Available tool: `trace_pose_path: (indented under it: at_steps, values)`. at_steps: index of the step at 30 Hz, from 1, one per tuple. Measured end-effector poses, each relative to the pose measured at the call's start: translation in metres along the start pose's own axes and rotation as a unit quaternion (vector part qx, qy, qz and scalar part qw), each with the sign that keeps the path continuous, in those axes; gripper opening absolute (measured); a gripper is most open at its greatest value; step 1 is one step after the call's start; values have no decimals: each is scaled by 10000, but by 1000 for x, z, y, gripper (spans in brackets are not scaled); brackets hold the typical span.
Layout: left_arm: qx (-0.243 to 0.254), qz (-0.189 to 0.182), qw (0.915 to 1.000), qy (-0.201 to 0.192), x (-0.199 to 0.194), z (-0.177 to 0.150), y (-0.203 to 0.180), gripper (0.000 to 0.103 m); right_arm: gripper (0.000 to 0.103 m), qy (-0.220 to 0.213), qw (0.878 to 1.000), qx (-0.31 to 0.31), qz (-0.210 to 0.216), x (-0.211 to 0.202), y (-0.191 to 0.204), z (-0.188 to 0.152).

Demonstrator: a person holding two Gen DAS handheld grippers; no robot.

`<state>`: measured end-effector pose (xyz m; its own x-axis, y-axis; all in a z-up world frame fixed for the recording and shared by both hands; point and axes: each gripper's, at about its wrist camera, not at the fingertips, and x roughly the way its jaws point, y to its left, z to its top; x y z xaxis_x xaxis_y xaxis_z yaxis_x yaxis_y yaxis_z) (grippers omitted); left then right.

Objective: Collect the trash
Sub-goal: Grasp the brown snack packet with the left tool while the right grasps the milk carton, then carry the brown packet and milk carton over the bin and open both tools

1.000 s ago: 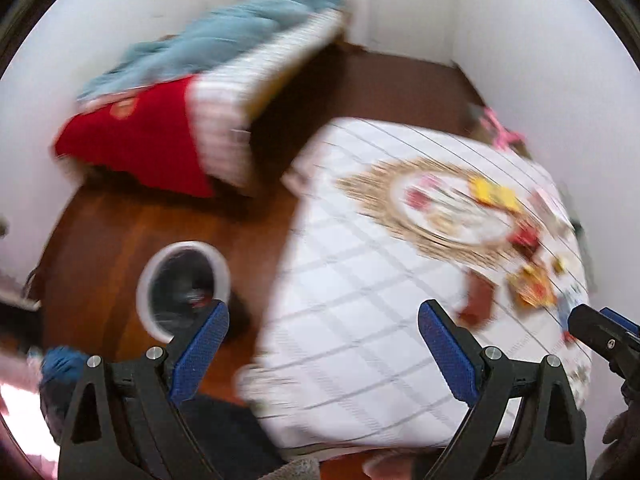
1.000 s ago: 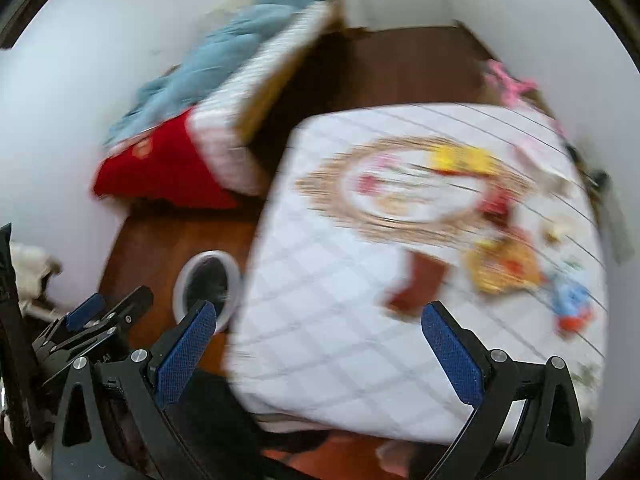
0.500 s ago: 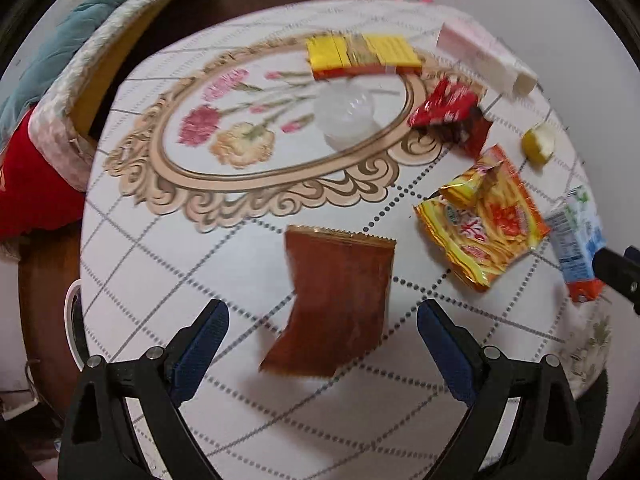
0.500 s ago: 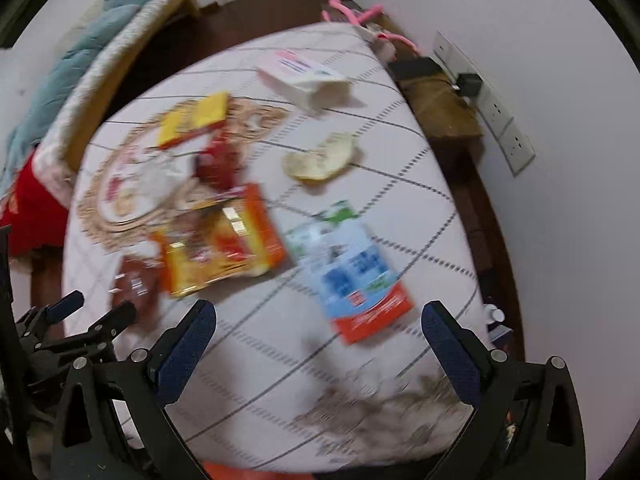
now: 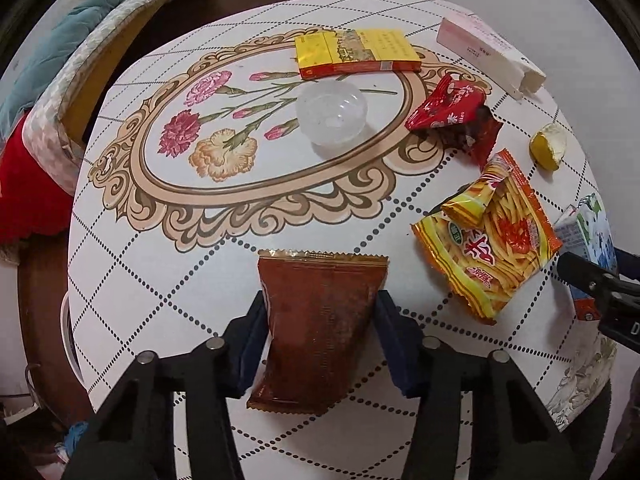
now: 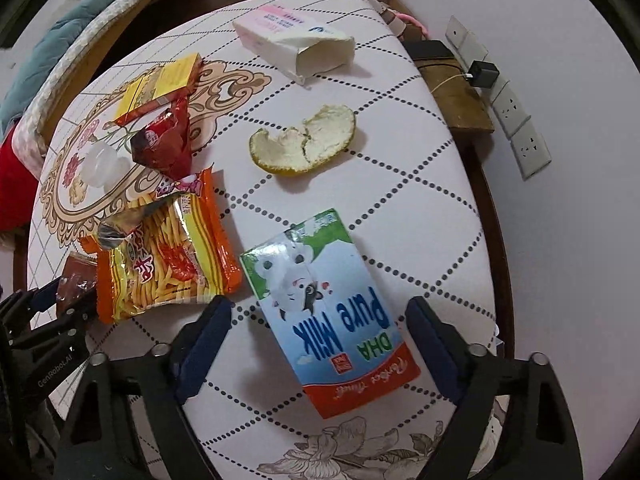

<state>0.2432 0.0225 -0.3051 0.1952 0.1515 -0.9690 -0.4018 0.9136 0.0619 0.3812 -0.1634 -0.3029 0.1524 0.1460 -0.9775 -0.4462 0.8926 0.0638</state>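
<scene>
Left claw (image 5: 320,320) clamps brown wrapper (image 5: 320,328); clear bowl (image 5: 331,114) empty.

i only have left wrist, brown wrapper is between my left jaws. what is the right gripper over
Observer: The right gripper straddles the milk carton, which lies flat with its printed face up.
Operator: is it gripping yet
Observer: No. Its jaws have just been closing, but bare tablecloth shows between each pad and the carton's sides.
Operator: anything close enough to get caught
Observer: The yellow snack bag lies just beyond the left pad, its corner almost at the carton. The orange peel is well clear, pith side up.
</scene>
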Motion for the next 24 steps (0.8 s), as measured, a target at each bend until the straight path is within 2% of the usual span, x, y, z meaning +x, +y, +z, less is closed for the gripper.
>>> trace_pose_path:
  at_steps: [7, 12, 16, 24]
  values:
    - [-50, -81, 9998, -181, -18, -3, 1, 47, 56, 41, 10000, -36, 18, -2, 3, -7]
    - [-86, -42, 9989, -460, -44, -10, 0, 47, 56, -121, 9997, 102, 202, -17, 3, -19]
    - [-215, -53, 9973, -699, -70, -20, 16, 47, 55, -309, 9985, 146, 423, -40, 10, -28]
    - [-580, -47, 9912, -1193, -116, -26, 86, 47, 55, -740, 9926, -289, 915, -99, 65, -33]
